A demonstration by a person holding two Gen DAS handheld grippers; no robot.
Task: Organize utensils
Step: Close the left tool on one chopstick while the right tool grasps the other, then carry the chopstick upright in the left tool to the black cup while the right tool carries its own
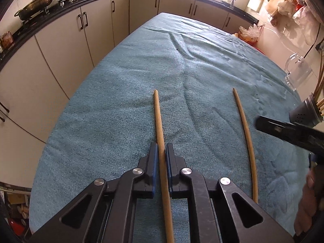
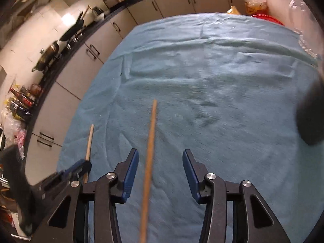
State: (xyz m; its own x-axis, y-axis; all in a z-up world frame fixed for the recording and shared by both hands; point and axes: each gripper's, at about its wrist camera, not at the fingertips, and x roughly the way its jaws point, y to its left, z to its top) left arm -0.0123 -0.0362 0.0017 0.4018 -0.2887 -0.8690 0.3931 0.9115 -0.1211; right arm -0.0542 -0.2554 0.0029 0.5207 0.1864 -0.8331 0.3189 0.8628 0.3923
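Note:
My left gripper (image 1: 161,148) is shut on a wooden chopstick (image 1: 159,121) that points away over the blue cloth (image 1: 121,105). A second chopstick (image 1: 246,129) lies on the cloth to its right. My right gripper (image 2: 160,156) is open, its blue pads on either side of this second chopstick (image 2: 150,139), not touching it. The left gripper (image 2: 81,167) and its chopstick (image 2: 89,141) show at the left of the right wrist view. The right gripper's finger (image 1: 283,129) shows at the right edge of the left wrist view.
A grey perforated holder (image 1: 307,111) with several chopsticks stands at the table's right edge, a clear glass mug (image 1: 296,70) behind it. Kitchen cabinets (image 1: 60,46) and a counter with pans (image 1: 36,4) run along the left and far side.

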